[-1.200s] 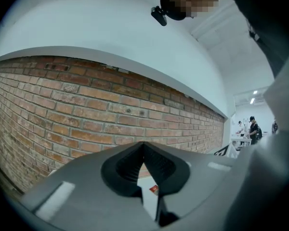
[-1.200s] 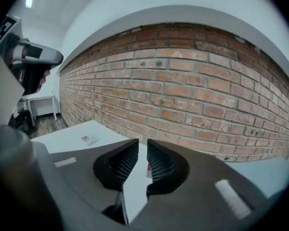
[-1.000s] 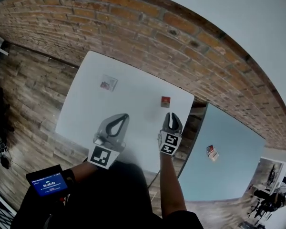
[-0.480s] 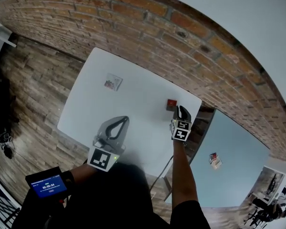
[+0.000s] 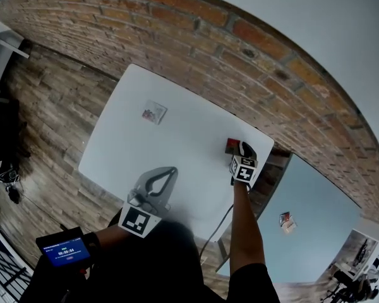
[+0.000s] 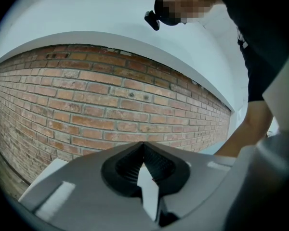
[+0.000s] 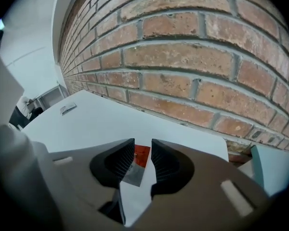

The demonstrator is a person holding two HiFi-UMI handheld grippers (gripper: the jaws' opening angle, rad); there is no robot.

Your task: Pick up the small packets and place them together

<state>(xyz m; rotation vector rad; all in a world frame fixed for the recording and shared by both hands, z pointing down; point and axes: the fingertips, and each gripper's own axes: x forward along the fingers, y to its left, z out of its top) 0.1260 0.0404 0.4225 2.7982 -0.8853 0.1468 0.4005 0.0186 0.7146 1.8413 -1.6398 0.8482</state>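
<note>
Spotter: What's changed, nearest first?

Operator: Closest to me, my left gripper has barely stirred. It is clenched on nothing and hangs over the near edge of the white square table. My right gripper did the moving: it went out from that near edge toward 1 o'clock and dropped to the tabletop. Its jaws have just been opening and now stand apart on either side of the small red-and-silver foil packet, with the pads not pressing on it.

Spotter: So no grab yet?

Operator: Not yet. The packet lies flat by the table's far right corner, and I judge I'm lined up to close on it. That would be the first pick.

Spotter: And where would it go?

Operator: Likely to the pale square packet, which is well apart at about 11 o'clock on the same table. A third small packet sits on the pale blue table, off at 4 o'clock.

Spotter: Any containers?

Operator: None that I can see: no tray, no bowl, no box. The packets lie loose on bare tabletops, and beyond them there is only the red brick wall.
</note>
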